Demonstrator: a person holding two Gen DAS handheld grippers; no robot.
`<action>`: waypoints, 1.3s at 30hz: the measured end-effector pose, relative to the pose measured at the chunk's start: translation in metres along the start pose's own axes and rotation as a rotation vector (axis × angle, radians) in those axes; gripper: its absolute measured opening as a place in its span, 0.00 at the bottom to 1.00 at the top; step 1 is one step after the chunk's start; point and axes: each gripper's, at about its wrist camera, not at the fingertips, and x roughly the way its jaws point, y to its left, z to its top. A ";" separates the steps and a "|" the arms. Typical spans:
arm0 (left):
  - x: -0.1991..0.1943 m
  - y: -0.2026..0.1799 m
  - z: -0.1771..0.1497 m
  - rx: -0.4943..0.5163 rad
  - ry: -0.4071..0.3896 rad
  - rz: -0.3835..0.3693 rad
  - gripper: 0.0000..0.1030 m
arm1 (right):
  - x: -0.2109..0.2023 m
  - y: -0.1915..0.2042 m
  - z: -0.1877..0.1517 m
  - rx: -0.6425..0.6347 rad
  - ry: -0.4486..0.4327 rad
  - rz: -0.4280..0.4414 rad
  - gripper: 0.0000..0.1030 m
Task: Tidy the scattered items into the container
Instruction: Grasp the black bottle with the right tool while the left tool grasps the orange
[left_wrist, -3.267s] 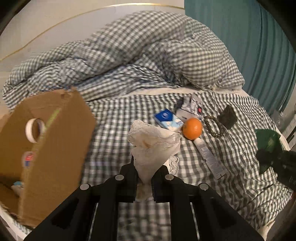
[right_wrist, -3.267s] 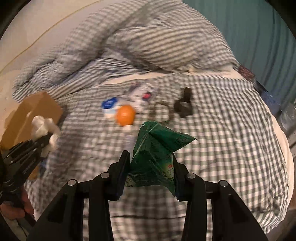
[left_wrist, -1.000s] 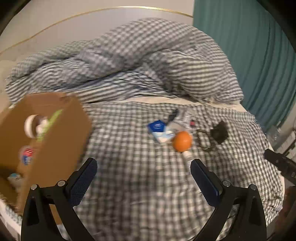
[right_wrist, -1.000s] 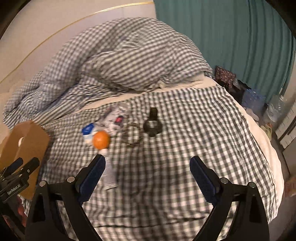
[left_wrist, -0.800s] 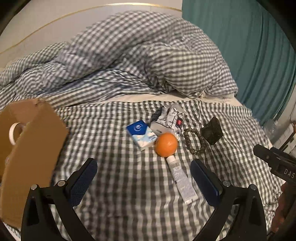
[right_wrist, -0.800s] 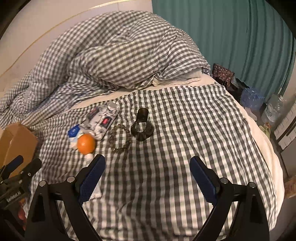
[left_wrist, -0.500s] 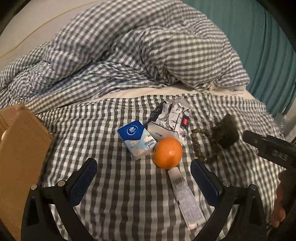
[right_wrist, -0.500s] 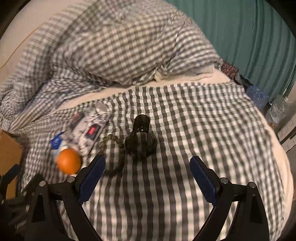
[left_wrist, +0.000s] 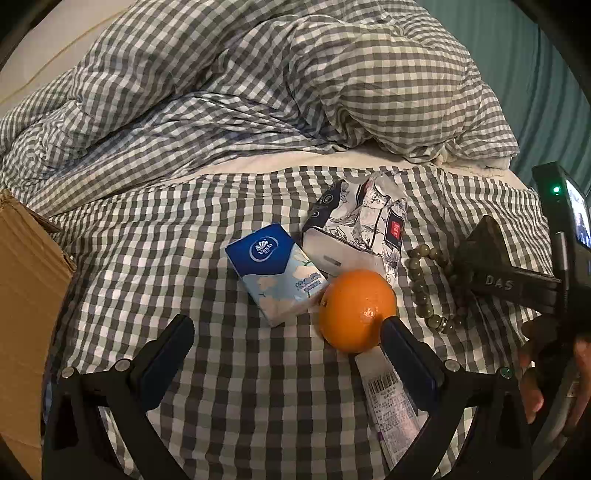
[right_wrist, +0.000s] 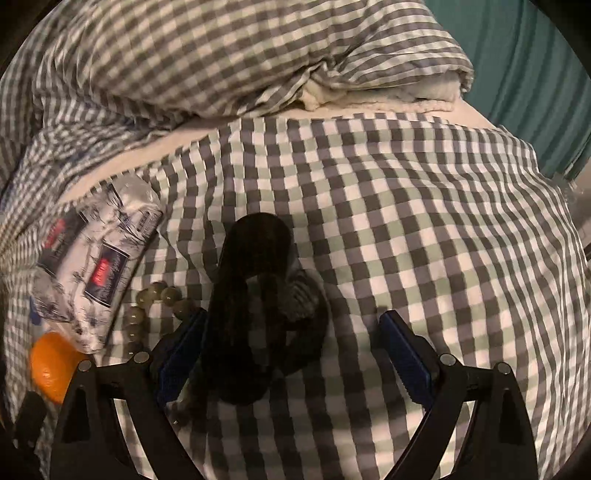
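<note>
Left claw (left_wrist: 282, 328) hangs spread above the bed (left_wrist: 177, 236), its right fingertip touching the orange (left_wrist: 356, 310); a blue tissue pack (left_wrist: 275, 271) marked "Vinda" lies just beside. Right claw (right_wrist: 291, 332), stamped "DAS" in the left view, gapes around a dark object (right_wrist: 258, 314). Only the left view shows the cardboard box (left_wrist: 26, 295).

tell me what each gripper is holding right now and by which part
Nothing is held. The left gripper is open above the orange; the right gripper is open around the dark object.
</note>
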 end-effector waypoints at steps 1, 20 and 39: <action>0.001 -0.001 -0.001 0.002 0.000 0.003 1.00 | 0.002 0.002 0.000 -0.009 -0.003 -0.015 0.90; 0.006 -0.027 0.001 0.059 -0.014 0.000 1.00 | -0.030 -0.028 -0.008 0.065 -0.065 0.131 0.61; 0.031 -0.041 -0.002 0.111 0.042 -0.081 0.46 | -0.086 -0.050 -0.035 0.083 -0.115 0.198 0.61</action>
